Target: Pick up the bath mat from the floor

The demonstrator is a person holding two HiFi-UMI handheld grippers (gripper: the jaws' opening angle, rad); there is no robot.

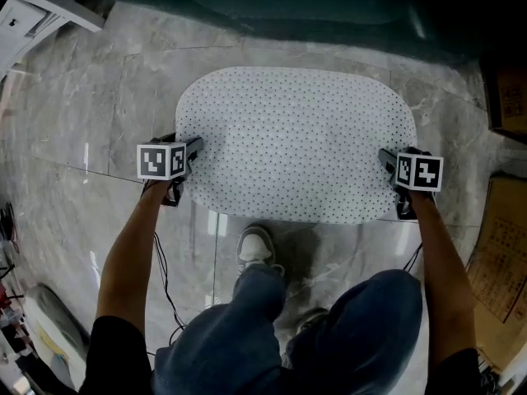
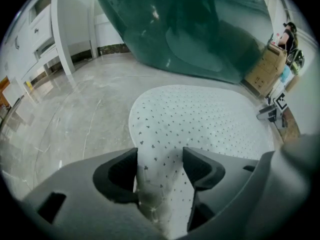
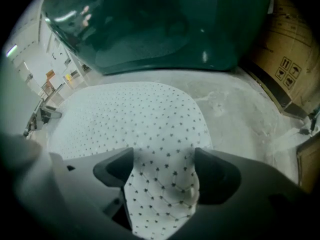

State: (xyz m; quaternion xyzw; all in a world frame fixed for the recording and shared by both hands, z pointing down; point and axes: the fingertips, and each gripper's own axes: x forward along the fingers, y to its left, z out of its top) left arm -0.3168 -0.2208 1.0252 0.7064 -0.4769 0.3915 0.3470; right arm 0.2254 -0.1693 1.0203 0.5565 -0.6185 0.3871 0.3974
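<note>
left tongs [image 2: 160, 155] | pinching bath mat [image 2: 200, 119] edge (white, dotted) | grey floor [image 2: 75, 119]

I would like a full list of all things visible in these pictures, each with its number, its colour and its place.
bath mat: one, white with dark dots, on the floor in the middle
floor: one, grey marble, under everything
bathtub: one, dark green, beyond the mat
cardboard boxes: at least two, brown, along the right side
cabinet: one, white, far left corner
cable: at least one, black, hanging below the left arm
shoe: one clearly seen, pale grey, just before the mat's near edge
jeans: one pair, blue, bottom of the head view
left gripper: one, grey, shut on the mat's left end
right gripper: one, grey, shut on the mat's right end
</note>
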